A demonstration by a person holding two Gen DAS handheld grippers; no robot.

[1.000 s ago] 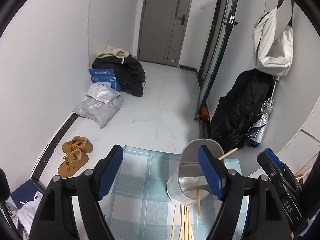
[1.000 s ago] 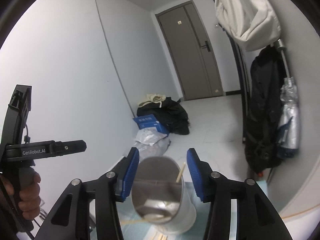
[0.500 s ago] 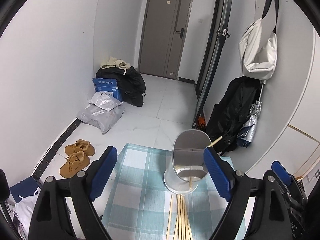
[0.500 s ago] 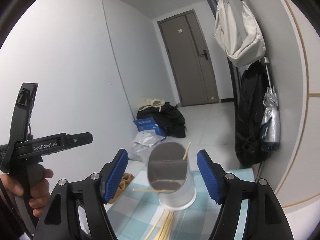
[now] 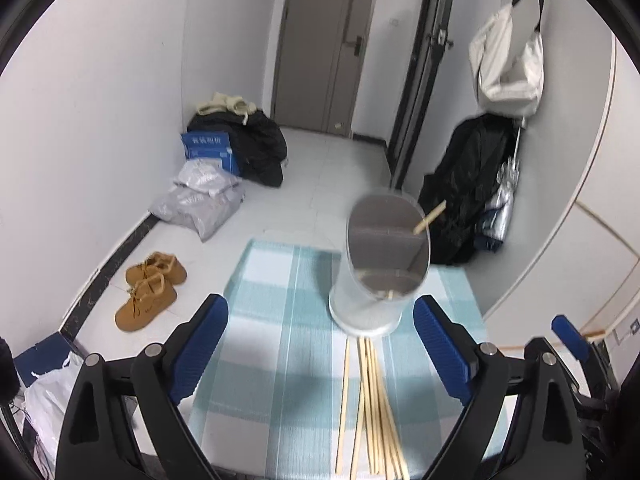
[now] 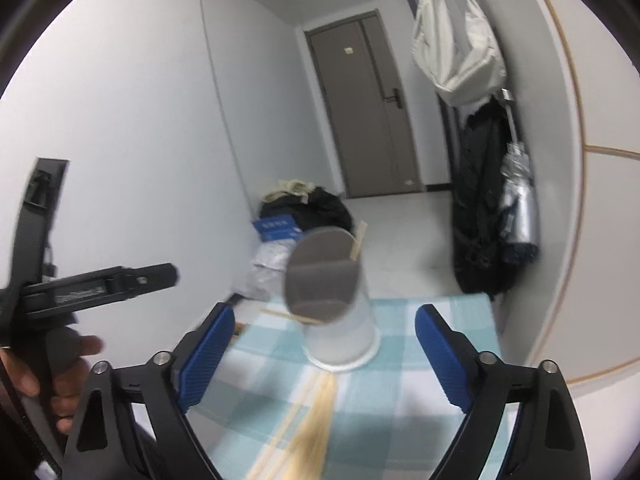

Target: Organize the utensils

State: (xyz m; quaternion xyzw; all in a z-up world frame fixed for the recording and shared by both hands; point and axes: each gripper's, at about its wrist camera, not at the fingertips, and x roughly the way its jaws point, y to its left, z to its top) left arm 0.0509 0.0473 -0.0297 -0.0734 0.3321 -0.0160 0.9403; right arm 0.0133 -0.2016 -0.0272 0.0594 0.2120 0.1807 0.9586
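A grey utensil holder (image 5: 372,280) with a divider stands on the blue checked tablecloth (image 5: 276,312); it also shows in the right wrist view (image 6: 336,312). One wooden chopstick (image 5: 430,216) leans inside it. Several loose chopsticks (image 5: 372,408) lie on the cloth in front of the holder, blurred in the right wrist view (image 6: 312,432). One more chopstick (image 6: 288,317) lies left of the holder. My left gripper (image 5: 320,356) is open and empty, short of the holder. My right gripper (image 6: 324,360) is open and empty, also short of the holder.
The table's far edge drops to a tiled floor with brown shoes (image 5: 150,288), bags (image 5: 200,200) and a blue box (image 5: 210,150). A black coat (image 5: 468,188) and white bag (image 5: 508,68) hang on the right wall. The left gripper's body (image 6: 80,288) sits left of the right one.
Both grippers have pulled back from the holder and risen, and the right gripper's jaws have opened wider. The loose chopsticks on the cloth have come into view.
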